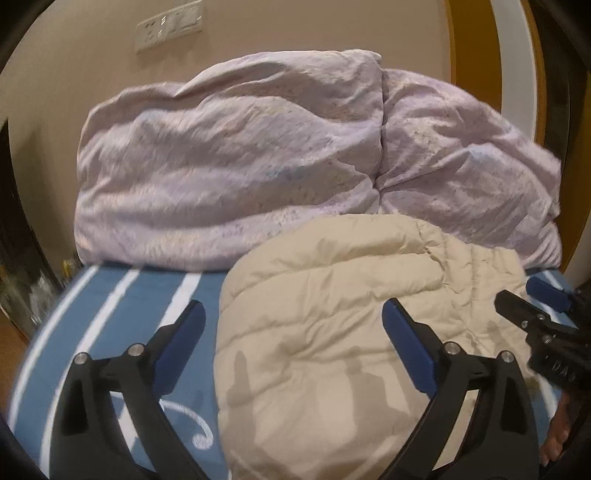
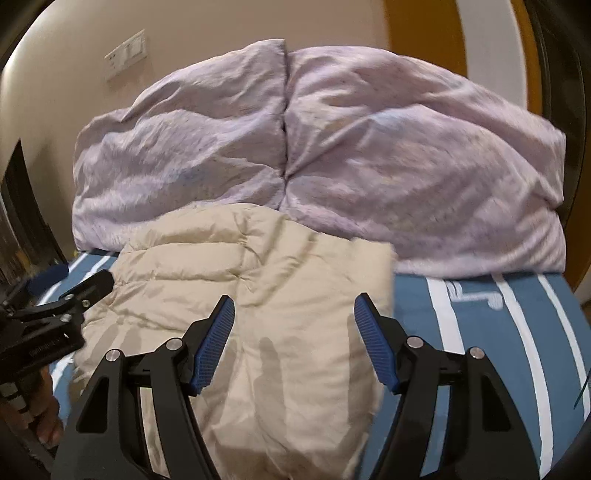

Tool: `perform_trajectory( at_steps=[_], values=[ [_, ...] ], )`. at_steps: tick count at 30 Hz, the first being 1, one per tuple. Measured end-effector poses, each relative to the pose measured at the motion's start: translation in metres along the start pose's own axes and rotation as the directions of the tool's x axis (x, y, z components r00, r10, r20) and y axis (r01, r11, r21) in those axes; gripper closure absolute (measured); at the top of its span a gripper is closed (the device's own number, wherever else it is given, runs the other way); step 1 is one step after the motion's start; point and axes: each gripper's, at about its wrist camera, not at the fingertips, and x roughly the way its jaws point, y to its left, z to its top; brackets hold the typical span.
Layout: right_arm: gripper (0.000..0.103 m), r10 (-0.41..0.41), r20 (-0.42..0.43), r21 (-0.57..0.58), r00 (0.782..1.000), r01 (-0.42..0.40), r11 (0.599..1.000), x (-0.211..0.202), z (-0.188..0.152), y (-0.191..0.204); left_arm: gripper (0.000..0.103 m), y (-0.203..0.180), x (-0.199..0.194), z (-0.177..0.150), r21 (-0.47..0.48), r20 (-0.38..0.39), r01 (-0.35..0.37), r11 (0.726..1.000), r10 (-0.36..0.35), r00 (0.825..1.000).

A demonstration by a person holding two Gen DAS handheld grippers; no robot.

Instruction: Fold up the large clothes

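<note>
A cream quilted down jacket (image 1: 325, 332) lies folded in a compact bundle on the blue striped bed sheet (image 1: 122, 295); it also shows in the right wrist view (image 2: 258, 295). My left gripper (image 1: 293, 314) is open and empty, hovering over the jacket's left part, its left finger over the sheet. My right gripper (image 2: 294, 306) is open and empty above the jacket's right half. The right gripper also shows at the right edge of the left wrist view (image 1: 532, 299), and the left gripper at the left edge of the right wrist view (image 2: 74, 284).
A large lilac duvet (image 1: 258, 158) is heaped behind the jacket against the beige wall; it also shows in the right wrist view (image 2: 332, 147). A switch plate (image 1: 168, 27) is on the wall. The bed sheet (image 2: 498, 332) extends to the right.
</note>
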Motion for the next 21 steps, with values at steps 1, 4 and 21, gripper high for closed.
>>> perform_trajectory(
  at_steps=[1, 4, 21],
  values=[
    [0.034, -0.009, 0.008, -0.006, 1.000, 0.009, 1.000, 0.002, 0.002, 0.004, 0.007, -0.003, 0.005, 0.002, 0.016, -0.003, -0.016, 1.000, 0.017, 1.000],
    [0.034, -0.038, 0.005, -0.033, 0.999, 0.038, 0.999, 0.015, 0.001, 0.007, 0.007, -0.008, 0.022, 0.003, 0.060, -0.028, -0.061, 0.996, 0.063, 0.998],
    [0.035, -0.045, -0.117, 0.003, 0.992, 0.046, 0.999, 0.068, -0.032, -0.007, 0.002, 0.008, 0.083, -0.030, 0.024, -0.109, 0.031, 0.999, -0.028, 0.994]
  ],
)
